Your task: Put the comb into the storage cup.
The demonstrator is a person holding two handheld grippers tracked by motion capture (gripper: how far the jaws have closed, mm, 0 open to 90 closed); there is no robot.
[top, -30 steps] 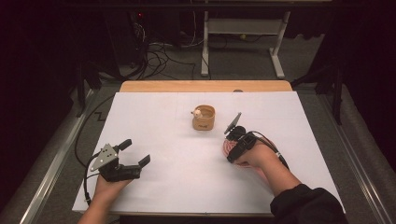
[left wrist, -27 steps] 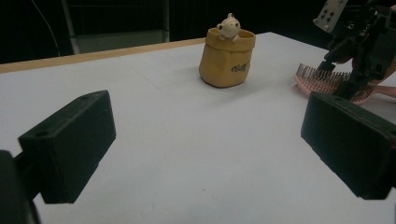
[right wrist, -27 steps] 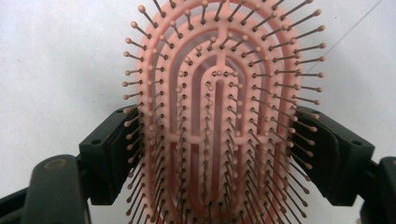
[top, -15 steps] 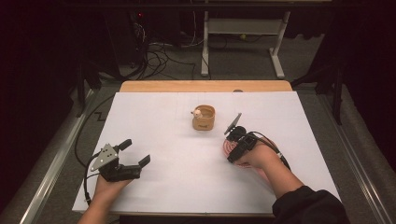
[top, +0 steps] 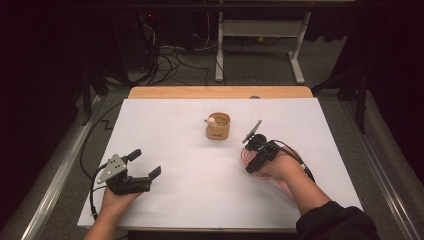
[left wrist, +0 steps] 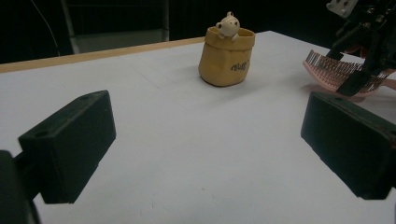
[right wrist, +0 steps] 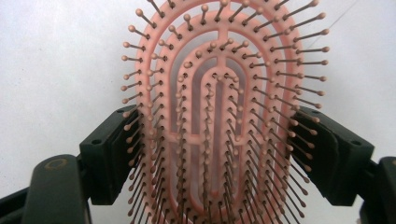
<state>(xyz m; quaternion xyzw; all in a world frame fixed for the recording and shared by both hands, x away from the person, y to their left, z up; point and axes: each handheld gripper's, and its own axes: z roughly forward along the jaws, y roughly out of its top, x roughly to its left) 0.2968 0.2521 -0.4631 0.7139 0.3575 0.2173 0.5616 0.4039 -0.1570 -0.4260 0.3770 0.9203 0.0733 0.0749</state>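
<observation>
The white worktop (top: 200, 200) carries everything, with a small tan pot (top: 218, 126) near its middle as the landmark. A little figure (left wrist: 228, 24) peeks over the pot's rim. To the right of the pot and nearer the person lies a pink hairbrush (right wrist: 219, 107), bristles up. The right gripper (top: 256, 149) sits at the brush — its jaws press against both edges of the brush head. Well to the left of the pot and nearer the person, the left gripper (top: 141, 165) rests in the left hand (top: 116, 202) — jaws spread wide, nothing between them.
</observation>
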